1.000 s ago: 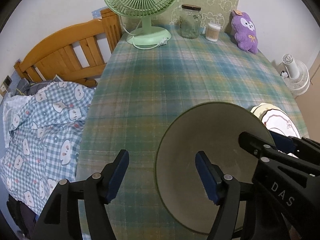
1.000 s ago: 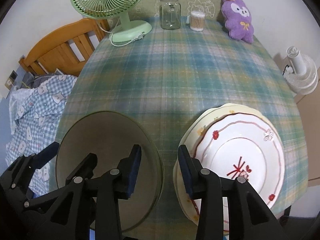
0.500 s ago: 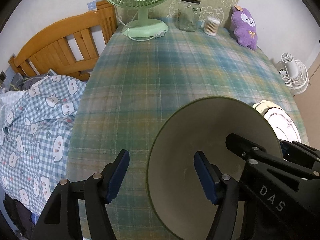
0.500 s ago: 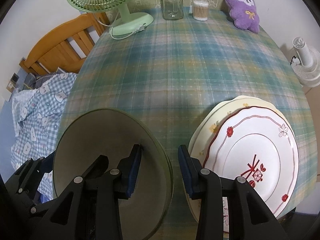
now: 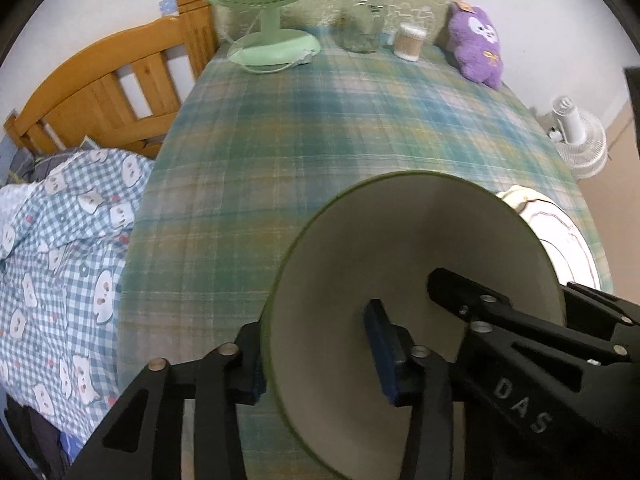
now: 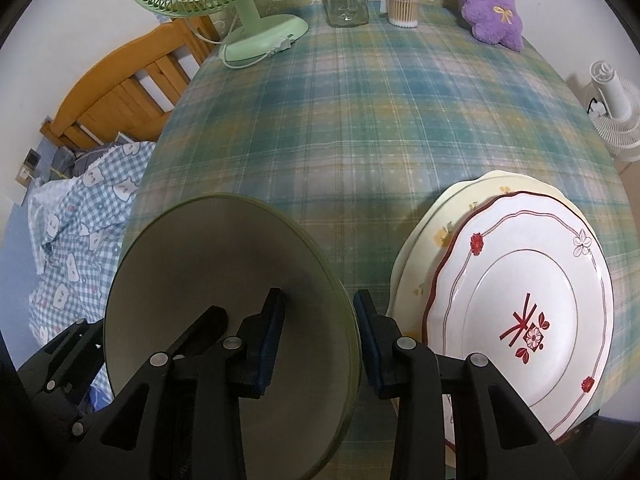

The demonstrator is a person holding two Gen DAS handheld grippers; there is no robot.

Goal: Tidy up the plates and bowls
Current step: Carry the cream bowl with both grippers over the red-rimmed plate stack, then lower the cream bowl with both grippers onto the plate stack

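Now both grippers straddle opposite walls of the wide, olive-rimmed ceramic bowl [image 6: 224,292]: left gripper [image 5: 318,354] has just closed on its rim, right gripper [image 6: 318,338] gripping too. Best lifted level, both together, clear of the stacked scalloped plates [image 6: 520,300] at lower right.

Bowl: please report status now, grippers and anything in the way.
Left gripper just closing across bowl rim. Right gripper astride opposite rim. Plates stacked beside, apart.

Soft, even indoor light fills both views, with no hard glare. The plaid surface [image 6: 360,128] carries only faint shadow. Fisheye distortion bows its edges and leaves black corners around each round frame. The left wrist view is slightly smeared by motion blur, most visibly on the glass jar [image 5: 362,20]; the right wrist view is sharper.
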